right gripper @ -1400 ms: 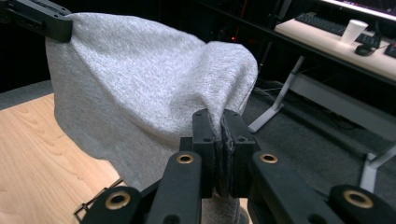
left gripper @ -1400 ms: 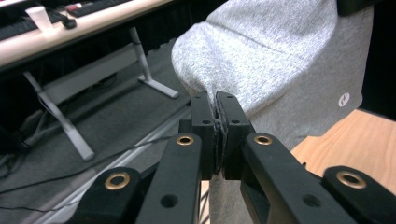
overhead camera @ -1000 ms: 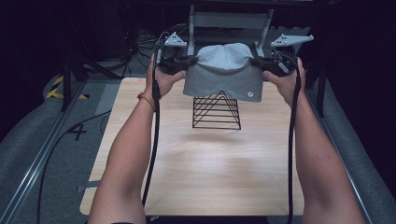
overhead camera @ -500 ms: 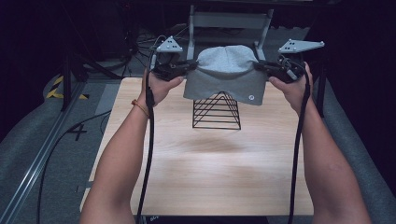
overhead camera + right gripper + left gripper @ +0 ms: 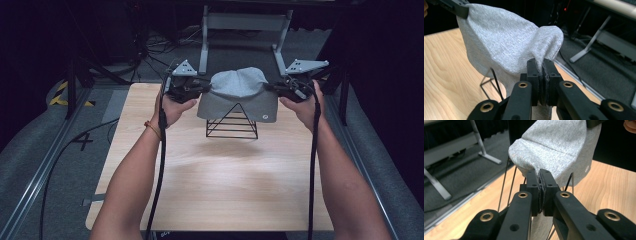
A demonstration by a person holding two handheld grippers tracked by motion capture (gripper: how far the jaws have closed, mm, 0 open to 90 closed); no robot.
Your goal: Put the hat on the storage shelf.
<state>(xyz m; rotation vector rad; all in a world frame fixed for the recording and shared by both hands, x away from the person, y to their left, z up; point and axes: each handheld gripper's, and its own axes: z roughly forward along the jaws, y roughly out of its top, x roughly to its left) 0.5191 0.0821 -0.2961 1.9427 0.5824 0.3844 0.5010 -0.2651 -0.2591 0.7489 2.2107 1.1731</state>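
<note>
In the high view, a grey fabric cap (image 5: 239, 95) hangs stretched between the two grippers at the far end of the pale wooden surface (image 5: 220, 185), draped over the peak of a black wire pyramid stand (image 5: 233, 122) that sits on the surface just below it. The left gripper (image 5: 204, 89) pinches the cap's left edge and the right gripper (image 5: 271, 88) pinches its right edge, each held in a hand with its cable trailing toward the near edge. A small round badge (image 5: 266, 118) shows on the cap's near right corner. In the left gripper view, the left gripper (image 5: 539, 173) has its jaws pressed together on a fold of the cap (image 5: 556, 150), with thin black wires of the stand (image 5: 507, 180) running down beneath the fabric. In the right gripper view, the right gripper (image 5: 542, 61) is likewise clamped on the cap's hem (image 5: 506, 42), the stand's wire base (image 5: 489, 83) resting on the surface (image 5: 446, 82) to the left.
</note>
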